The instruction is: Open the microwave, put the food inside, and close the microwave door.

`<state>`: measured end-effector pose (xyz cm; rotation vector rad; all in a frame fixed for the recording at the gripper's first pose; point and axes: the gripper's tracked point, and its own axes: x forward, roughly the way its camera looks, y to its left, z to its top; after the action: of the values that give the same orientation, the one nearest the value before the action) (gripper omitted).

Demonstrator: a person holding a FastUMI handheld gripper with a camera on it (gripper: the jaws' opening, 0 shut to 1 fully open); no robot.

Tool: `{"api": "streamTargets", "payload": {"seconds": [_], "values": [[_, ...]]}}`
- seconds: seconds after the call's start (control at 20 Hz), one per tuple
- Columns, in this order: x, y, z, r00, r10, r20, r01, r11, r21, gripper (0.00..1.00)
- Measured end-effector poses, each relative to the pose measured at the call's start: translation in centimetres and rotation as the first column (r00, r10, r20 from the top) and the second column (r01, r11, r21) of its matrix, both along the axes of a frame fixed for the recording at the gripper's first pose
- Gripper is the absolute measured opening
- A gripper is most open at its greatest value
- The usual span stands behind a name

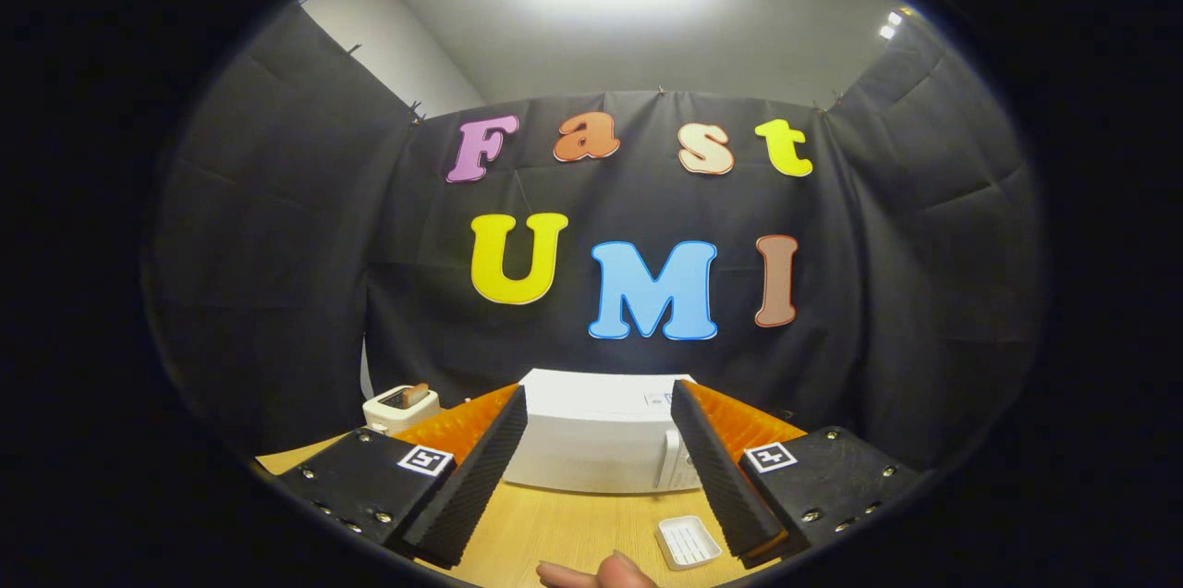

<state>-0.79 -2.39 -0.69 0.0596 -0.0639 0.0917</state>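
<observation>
Two spread fingers of the gripper (591,477), grasping nothing, frame the closed white box-shaped microwave (591,435) far across bare light wooden tabletop (564,528), with a small white ridged rectangular tray (688,541) near right and fingertips of a hand (599,575) nearest.

My one camera rides on the tool (599,468) and looks forward along its two spread fingers, from a little above the counter (564,528). It faces the counter's far edge, where the closed microwave (596,435) stands fairly near, seen level and front-on. The fisheye takes in the booth's cloth wall and ceiling.
</observation>
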Motion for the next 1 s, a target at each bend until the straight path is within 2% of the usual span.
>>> {"api": "streamTargets", "payload": {"seconds": [0.65, 1.0], "values": [[1.3, 1.8, -2.2, 0.997, 0.049, -0.062, -0.049, 0.999, 0.014, 0.99], [1.8, 1.7, -2.9, 0.996, 0.051, -0.073, -0.050, 0.999, 0.014, 0.99]]}}
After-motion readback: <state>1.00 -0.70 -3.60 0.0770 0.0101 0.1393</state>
